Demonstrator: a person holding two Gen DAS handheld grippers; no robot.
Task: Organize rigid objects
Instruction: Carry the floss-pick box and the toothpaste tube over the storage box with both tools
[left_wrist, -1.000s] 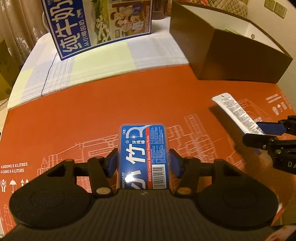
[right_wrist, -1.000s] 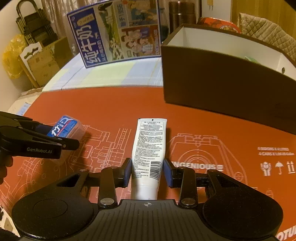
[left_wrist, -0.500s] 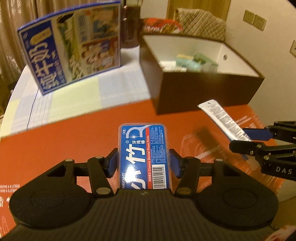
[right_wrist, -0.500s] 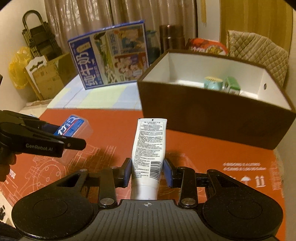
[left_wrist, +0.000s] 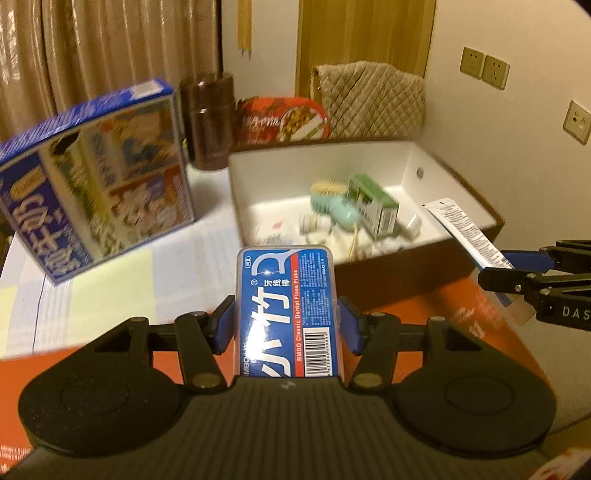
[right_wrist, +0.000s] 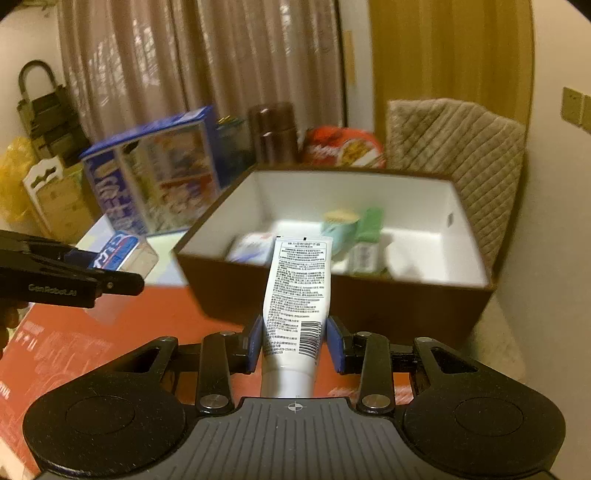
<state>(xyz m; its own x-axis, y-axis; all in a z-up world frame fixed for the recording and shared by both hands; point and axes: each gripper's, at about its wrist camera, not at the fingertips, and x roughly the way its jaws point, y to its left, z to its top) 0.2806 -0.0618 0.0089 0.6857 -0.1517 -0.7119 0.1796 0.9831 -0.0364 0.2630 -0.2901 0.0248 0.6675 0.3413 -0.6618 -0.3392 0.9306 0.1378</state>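
Two things are held off the worktop (left_wrist: 92, 306): a blue floss-pick box (left_wrist: 287, 314) pinched between the jaws of the left gripper (left_wrist: 287, 325), and a white tube (right_wrist: 295, 306) squeezed by the jaws of the right gripper (right_wrist: 294, 341). Both sit just short of the near wall of a brown storage box (right_wrist: 369, 306) with a white inside, where a mint brush (left_wrist: 332, 206) and a green carton (left_wrist: 373, 205) lie. Beside it stands a blue milk carton (left_wrist: 96, 177).
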